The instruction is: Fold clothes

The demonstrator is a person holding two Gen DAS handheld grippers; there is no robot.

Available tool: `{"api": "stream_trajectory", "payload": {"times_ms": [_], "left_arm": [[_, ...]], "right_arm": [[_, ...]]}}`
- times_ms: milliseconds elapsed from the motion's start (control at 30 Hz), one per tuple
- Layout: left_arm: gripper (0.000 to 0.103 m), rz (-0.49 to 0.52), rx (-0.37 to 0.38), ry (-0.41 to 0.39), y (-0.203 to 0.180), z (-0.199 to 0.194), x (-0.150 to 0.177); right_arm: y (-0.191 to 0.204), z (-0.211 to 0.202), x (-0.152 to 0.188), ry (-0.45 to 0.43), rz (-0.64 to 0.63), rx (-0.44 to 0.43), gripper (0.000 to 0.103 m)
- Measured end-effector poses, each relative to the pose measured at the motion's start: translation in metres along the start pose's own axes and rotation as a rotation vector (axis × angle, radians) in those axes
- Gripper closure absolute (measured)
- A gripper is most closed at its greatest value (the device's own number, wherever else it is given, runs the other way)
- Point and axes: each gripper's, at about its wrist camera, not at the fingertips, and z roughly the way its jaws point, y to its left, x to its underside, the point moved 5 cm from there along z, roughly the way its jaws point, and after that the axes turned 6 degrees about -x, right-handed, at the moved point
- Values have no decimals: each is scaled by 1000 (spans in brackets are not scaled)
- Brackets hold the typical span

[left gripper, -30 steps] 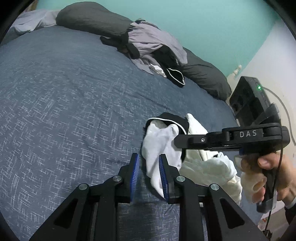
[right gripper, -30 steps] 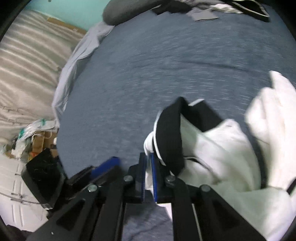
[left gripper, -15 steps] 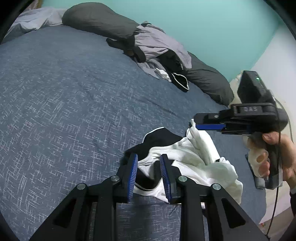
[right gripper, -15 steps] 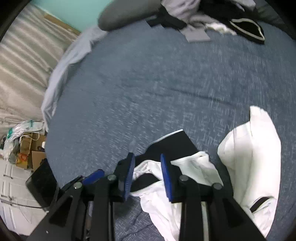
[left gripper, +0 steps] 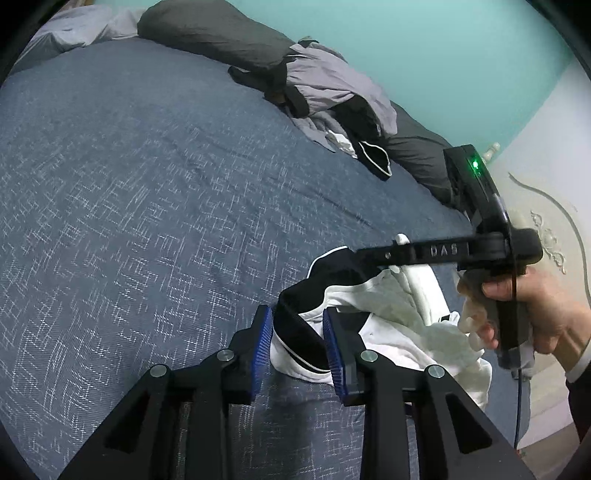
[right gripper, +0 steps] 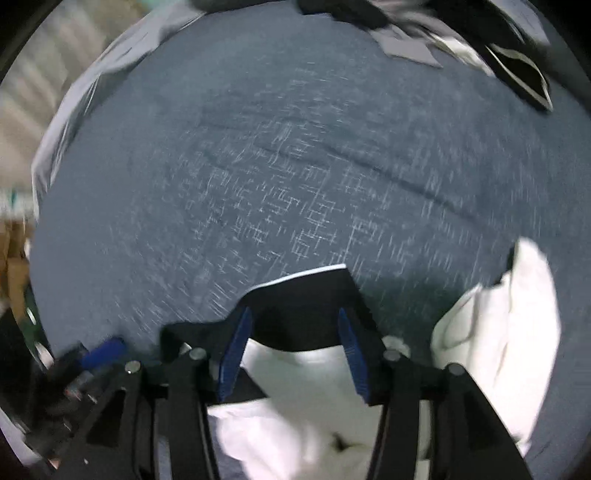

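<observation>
A crumpled white garment (left gripper: 399,328) with a black band is seen at the bed's (left gripper: 147,184) near right edge, lying between the opening, ungripping jaws of both the left claw (left gripper: 297,341) and right claw (right gripper: 291,354).

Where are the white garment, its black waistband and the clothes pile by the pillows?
white garment (left gripper: 402,306), left wrist view, crumpled white fabric.
black waistband (right gripper: 306,306), right wrist view, flat black panel.
clothes pile (left gripper: 332,85), left wrist view, grey top layer.

We're in a home bedroom. A bed with a dark blue bedspread (left gripper: 155,192) fills the frame, dark grey pillows (left gripper: 210,33) and heaped clothes (left gripper: 332,92) along the teal wall (left gripper: 424,48) at top.
</observation>
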Motion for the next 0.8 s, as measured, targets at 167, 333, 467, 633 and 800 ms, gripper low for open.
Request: {"api": "stream_trajectory", "payload": {"times_ms": [167, 333, 467, 633, 800], "left_arm": [[71, -4, -5, 1, 1, 0, 1], [70, -4, -8, 1, 1, 0, 1], [70, -5, -8, 0, 2, 0, 0], [70, 0, -3, 2, 0, 0, 0], [70, 3, -6, 6, 0, 2, 1]], "right_arm": [[7, 5, 8, 61, -164, 64, 53], [15, 13, 11, 75, -274, 120, 53], [15, 25, 11, 88, -334, 161, 53], [15, 30, 13, 68, -368, 139, 69], [23, 29, 18, 54, -413, 111, 92]]}}
